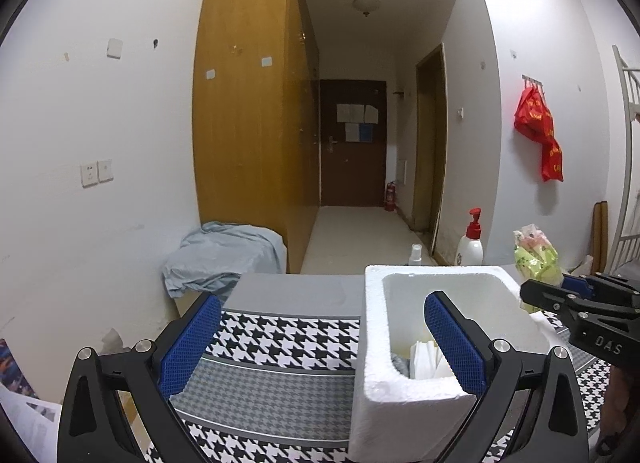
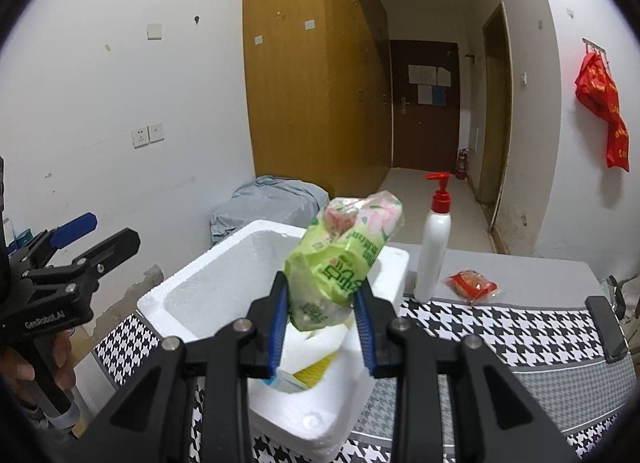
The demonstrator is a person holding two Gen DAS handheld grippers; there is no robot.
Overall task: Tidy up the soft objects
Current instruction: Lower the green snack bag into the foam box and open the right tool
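Holding the pack [image 2: 344,259] upright in our right gripper [image 2: 322,327], we hang it mid-frame over the box [image 2: 208,287]; left gripper [image 1: 320,347] gapes wide, empty.

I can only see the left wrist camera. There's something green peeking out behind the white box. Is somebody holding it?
Observer: Yes. The right gripper is shut on a green soft pack, held over the white foam box.
Operator: Is anything else still out on the table?
Observer: A small red packet lies on the table, just right of the white pump bottle.
Operator: What's in the box under the pack?
Observer: A yellow and white packet lies at the near end of the box.
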